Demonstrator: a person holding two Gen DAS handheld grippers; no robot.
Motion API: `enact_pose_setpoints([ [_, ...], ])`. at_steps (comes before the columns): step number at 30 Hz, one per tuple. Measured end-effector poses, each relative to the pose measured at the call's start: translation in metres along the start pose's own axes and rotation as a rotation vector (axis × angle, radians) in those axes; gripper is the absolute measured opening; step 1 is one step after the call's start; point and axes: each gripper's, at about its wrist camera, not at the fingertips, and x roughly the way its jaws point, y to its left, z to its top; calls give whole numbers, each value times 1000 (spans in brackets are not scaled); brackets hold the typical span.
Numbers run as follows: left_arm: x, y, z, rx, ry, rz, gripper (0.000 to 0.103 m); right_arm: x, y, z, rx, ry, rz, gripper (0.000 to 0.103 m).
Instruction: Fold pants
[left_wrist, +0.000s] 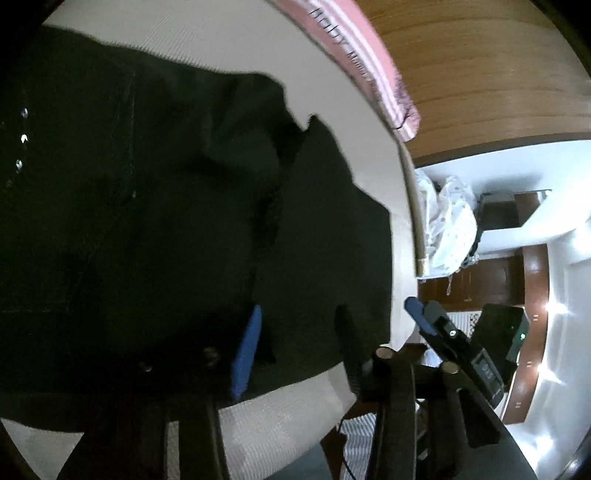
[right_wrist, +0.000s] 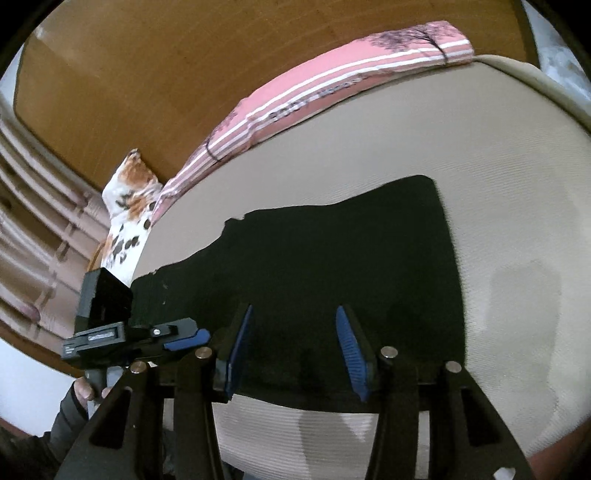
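Two fisheye views, and honestly the black pants (left_wrist: 147, 221) are so dark you can barely read any folds. In the left wrist view they fill the left and middle of the frame, with a few shiny studs (left_wrist: 23, 138) at the far left edge; the lower part melts into shadow. The left gripper (left_wrist: 295, 350) has its fingers (left_wrist: 245, 354) spread apart over the near edge of the fabric, not pinching anything I can make out. The other gripper pokes in at lower right, partly cut off.

In the right wrist view the pants (right_wrist: 332, 258) lie flat as a dark slab across the middle of the beige bed (right_wrist: 517, 184). The right gripper (right_wrist: 295, 350) hangs over their near edge, blue fingers (right_wrist: 351, 354) wide apart, nothing between them. The left gripper (right_wrist: 184, 338) shows at the lower left, touching the pants edge.

A pink striped pillow (right_wrist: 332, 96) runs along the top of the frame, a floral pillow (right_wrist: 129, 206) sits at the left, with a wooden headboard (right_wrist: 147, 74) behind.
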Motion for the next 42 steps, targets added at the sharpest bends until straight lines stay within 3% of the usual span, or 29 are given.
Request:
enact_pose_setpoints([
  [4,9,9,-1,-34,11,36,40,-2,-14,1,36,-7,7,45],
  [20,37,7,17,-26,7,-71,39,23,-30,1,98,8,37,45],
  [22,35,6,14,-12,-8,-37,19,25,-29,1,93,16,27,45],
  [23,36,5,12,6,-10,5,4,25,-30,0,90,18,22,45],
  [27,30,2,5,12,-55,25,3,27,-32,-1,94,28,5,45],
  [33,6,-20,-5,99,-120,64,3,27,-30,-2,87,37,-5,45],
  [38,13,0,-10,106,-107,149,3,34,-27,-5,72,55,-11,45],
  [42,19,8,-11,99,-109,148,3,46,-27,-12,67,88,-36,45],
])
